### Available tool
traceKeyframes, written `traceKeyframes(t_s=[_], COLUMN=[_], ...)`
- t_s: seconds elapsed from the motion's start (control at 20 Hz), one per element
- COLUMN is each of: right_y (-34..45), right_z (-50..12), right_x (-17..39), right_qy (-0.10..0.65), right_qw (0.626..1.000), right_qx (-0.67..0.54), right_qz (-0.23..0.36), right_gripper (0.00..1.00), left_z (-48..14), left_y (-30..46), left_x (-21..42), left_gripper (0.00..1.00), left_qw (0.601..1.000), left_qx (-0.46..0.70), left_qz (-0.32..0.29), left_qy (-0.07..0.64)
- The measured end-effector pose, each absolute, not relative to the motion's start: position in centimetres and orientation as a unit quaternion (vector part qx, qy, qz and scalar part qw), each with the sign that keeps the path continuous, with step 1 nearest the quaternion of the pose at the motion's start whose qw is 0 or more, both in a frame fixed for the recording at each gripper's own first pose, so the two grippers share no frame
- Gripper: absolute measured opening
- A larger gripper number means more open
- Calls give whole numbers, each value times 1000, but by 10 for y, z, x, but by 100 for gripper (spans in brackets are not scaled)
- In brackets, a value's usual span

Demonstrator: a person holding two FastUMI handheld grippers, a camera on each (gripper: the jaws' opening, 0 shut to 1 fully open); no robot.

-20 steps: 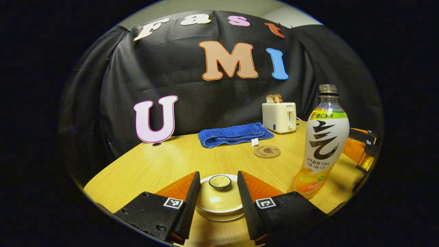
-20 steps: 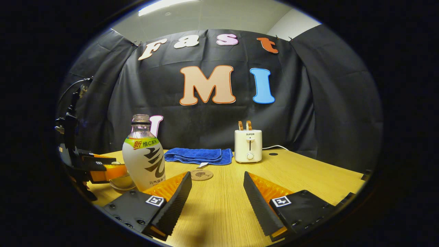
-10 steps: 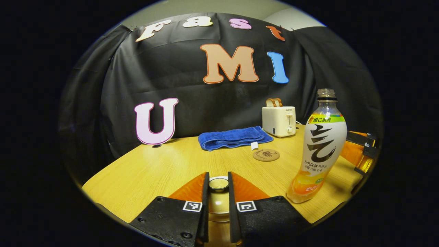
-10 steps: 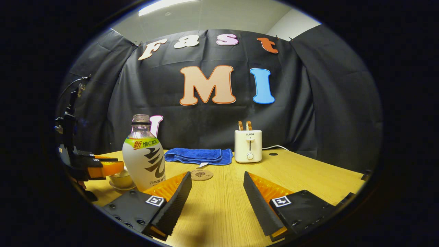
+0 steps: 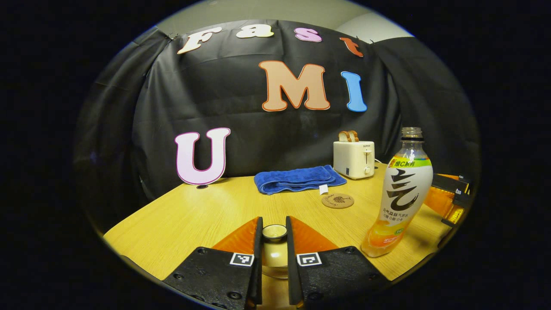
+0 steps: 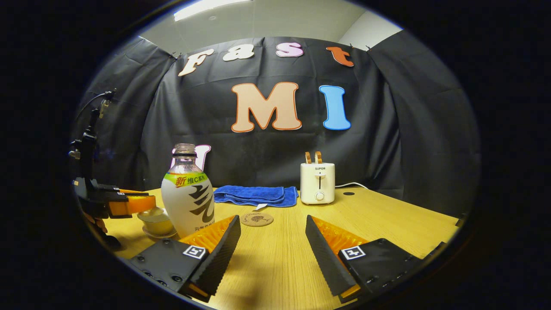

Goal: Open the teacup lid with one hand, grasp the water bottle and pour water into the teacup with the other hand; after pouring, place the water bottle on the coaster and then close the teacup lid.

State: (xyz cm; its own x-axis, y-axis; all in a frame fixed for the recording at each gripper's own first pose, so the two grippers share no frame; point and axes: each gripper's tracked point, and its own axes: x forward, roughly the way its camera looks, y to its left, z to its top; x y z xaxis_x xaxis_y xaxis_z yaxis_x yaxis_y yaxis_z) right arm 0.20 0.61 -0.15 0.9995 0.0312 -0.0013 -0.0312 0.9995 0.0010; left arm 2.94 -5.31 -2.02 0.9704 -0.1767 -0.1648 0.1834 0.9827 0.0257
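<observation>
While the left gripper (image 5: 273, 234) pinches the lid knob (image 5: 274, 231) just above the teacup (image 6: 157, 220), the right gripper (image 6: 272, 241) sits spread wide over the table (image 6: 387, 228). The bottle (image 6: 188, 193) stands beside the cup, coaster (image 6: 256, 218) nearby.

The left tool (image 5: 273, 241) hides most of the lid (image 5: 274, 232).

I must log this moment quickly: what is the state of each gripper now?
Left gripper: shut on the teacup lid, at its knob.
Right gripper: open, holding nothing; the water bottle stands beside it.
</observation>
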Motion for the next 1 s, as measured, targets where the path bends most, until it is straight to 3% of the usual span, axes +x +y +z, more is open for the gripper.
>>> traceKeyframes(t_s=[0.3,0.35,0.5,1.0], right_y=[20,22,30,77], right_z=[0,-3,-5,-9], right_x=[-13,-16,-24,-33], right_qy=[0,2,11,24], right_qw=[999,999,998,992], right_qx=[2,2,13,23], right_qz=[41,45,60,121], right_gripper=[94,99,94,94], left_z=[-11,-10,-10,-7], left_y=[-43,-42,-39,-11], left_x=[23,21,18,8], left_gripper=[21,21,21,21], left_qw=[994,994,994,995], left_qx=[20,20,18,-6], left_qz=[-85,-86,-86,-70], left_qy=[68,68,66,67])
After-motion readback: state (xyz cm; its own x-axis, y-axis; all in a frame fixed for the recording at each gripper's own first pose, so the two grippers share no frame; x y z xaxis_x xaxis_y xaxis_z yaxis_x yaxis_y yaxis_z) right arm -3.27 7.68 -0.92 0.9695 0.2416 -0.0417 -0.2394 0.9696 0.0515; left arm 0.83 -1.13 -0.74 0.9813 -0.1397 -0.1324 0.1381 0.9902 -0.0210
